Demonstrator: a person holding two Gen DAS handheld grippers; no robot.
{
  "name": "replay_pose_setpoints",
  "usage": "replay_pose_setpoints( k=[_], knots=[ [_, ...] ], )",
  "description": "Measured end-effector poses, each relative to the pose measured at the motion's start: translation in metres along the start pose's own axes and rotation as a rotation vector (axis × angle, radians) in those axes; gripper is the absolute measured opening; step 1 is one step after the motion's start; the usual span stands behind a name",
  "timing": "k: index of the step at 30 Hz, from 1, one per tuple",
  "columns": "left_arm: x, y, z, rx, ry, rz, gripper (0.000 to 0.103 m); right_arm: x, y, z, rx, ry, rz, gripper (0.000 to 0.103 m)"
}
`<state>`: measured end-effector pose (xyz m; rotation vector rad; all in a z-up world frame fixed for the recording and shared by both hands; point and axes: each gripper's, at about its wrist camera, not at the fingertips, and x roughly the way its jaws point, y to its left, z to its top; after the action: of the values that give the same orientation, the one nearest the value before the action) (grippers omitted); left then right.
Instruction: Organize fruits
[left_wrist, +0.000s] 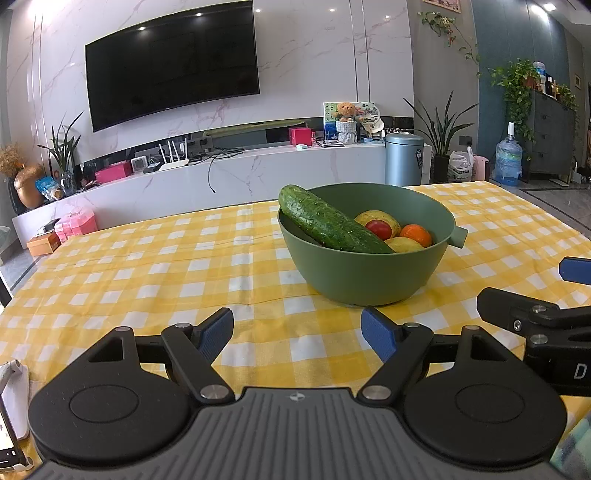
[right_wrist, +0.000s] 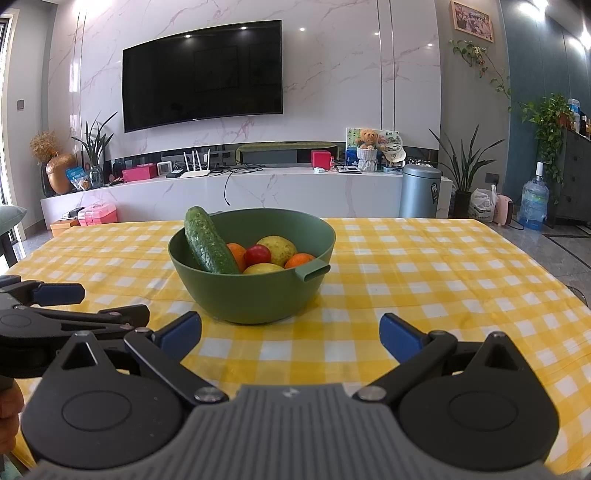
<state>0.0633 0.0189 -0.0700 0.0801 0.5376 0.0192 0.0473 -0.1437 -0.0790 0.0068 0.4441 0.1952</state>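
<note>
A green bowl (left_wrist: 365, 273) stands on the yellow checked tablecloth (left_wrist: 155, 273); it also shows in the right wrist view (right_wrist: 255, 295). In it lie a long cucumber (left_wrist: 328, 221) leaning on the rim, a red tomato (left_wrist: 379, 229), oranges (left_wrist: 416, 235) and yellow fruits (left_wrist: 402, 244). The right wrist view shows the cucumber (right_wrist: 208, 242), tomato (right_wrist: 257, 254), yellow fruit (right_wrist: 277, 248) and oranges (right_wrist: 300, 260). My left gripper (left_wrist: 297, 334) is open and empty, near side of the bowl. My right gripper (right_wrist: 290, 334) is open and empty, also short of the bowl.
The table's far edge faces a white TV console (left_wrist: 229, 177) and a wall TV (left_wrist: 171, 62). A phone on a stand (left_wrist: 11, 417) sits at the near left. The right gripper shows in the left wrist view (left_wrist: 535, 317), the left gripper in the right wrist view (right_wrist: 55, 317).
</note>
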Motion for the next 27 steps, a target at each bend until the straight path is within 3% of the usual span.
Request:
replay_pose_setpoints(
  k=[27],
  knots=[
    [-0.0021,0.0020,-0.0001,-0.019,0.007,0.004,0.092,-0.0001,-0.0004,0.0003,-0.001,0.002,0.000,0.099]
  ],
)
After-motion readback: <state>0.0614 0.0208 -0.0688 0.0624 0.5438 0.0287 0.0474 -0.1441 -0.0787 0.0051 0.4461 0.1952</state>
